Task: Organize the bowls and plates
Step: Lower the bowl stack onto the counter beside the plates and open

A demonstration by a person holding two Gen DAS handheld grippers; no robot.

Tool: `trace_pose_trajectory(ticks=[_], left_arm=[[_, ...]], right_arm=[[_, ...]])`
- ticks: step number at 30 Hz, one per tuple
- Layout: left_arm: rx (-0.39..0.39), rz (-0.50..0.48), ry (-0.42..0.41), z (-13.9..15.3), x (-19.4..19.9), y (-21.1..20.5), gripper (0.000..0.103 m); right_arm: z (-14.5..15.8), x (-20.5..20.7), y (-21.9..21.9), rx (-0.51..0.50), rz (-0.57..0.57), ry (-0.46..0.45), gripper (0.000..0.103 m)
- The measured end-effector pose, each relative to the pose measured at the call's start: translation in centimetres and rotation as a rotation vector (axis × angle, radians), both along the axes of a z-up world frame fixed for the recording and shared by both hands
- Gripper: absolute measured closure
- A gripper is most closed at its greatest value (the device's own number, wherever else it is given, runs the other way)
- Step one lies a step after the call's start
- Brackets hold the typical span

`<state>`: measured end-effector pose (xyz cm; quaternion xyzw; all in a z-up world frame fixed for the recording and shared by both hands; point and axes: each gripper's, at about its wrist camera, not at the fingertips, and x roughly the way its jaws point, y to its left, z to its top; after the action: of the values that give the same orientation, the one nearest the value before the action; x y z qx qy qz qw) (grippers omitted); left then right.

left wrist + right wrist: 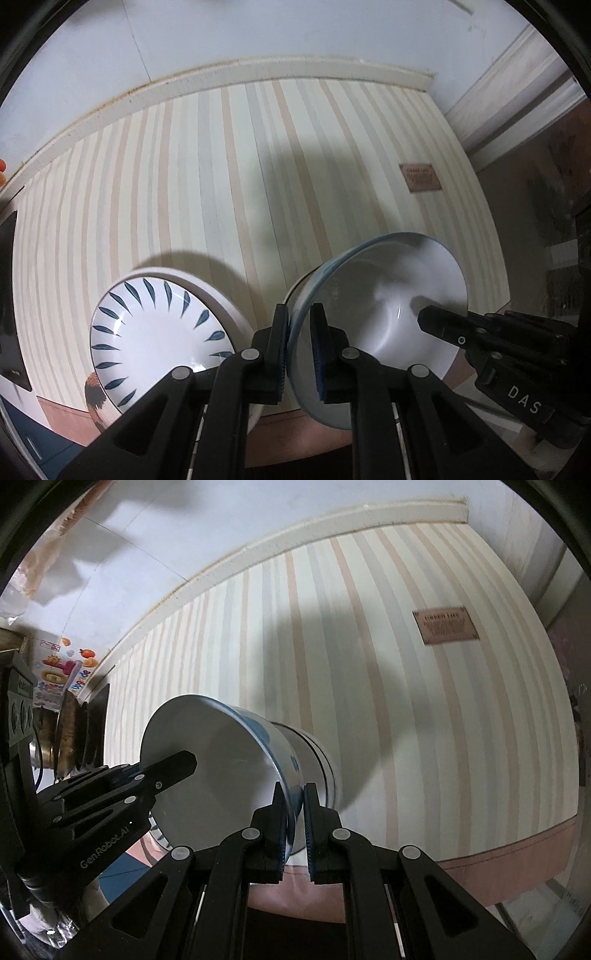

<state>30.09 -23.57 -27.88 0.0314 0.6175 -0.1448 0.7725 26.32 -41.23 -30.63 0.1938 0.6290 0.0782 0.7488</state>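
A white bowl with blue rim marks (pixel 391 306) is held above the striped tablecloth (pixel 221 166) by both grippers. My left gripper (pixel 300 325) is shut on its near-left rim. My right gripper (pixel 294 805) is shut on the opposite rim; its body shows in the left wrist view (pixel 491 339) reaching in from the right. In the right wrist view the bowl (pixel 221 760) seems to sit on or just above another white bowl (pixel 314 760). A white plate with blue leaf marks (pixel 155 339) lies on the table to the left, on top of another plate.
A brown label patch (pixel 420 177) is sewn on the cloth at the right. The wall and a cream ledge (pixel 258 74) bound the table at the back. Pots and a cartoon sticker (pixel 62 672) stand at the far left in the right wrist view.
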Motion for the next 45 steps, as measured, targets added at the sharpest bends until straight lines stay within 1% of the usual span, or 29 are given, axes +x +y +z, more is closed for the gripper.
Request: trace_pose_trajectory(ticks=[7,10,22,30,35,39,45], left_arm=[[0.034,-0.005,0.040,-1.8,-0.1,-0.4,0.093],[0.050,-0.006,0.041,-2.1,0.0,-0.5,0.093],[0.082,0.000,0.048,-3.1,0.2,-0.5,0.093],[0.073,0.008,0.068,-3.6,0.4,-0.1,0.093],[0.062,0.020,0.073,-3.4,0.4,0.2,0.093],[0.053,0.028,0.072,-3.1,0.4,0.1,0.093],[0.033,0.023,0.031,-1.0,-0.4,0.1,0.093]], right_arm=[[-2.3,-0.1,-0.2,0.005,0.006,0.042,0.093],[-2.9,-0.1,-0.1,0.010,0.008,0.052,0.093],[-3.3,1.0,-0.1,0.015,-0.003,0.084,0.092],[-3.3,1.1,-0.3,0.028,-0.019,0.089,0.089],[-3.1,1.2,-0.4,0.032,-0.023,0.091,0.087],[-2.9,1.1,-0.7,0.045,-0.040,0.092,0.083],[-1.9,0.2,-1.4,0.047,-0.065,0.067,0.083]])
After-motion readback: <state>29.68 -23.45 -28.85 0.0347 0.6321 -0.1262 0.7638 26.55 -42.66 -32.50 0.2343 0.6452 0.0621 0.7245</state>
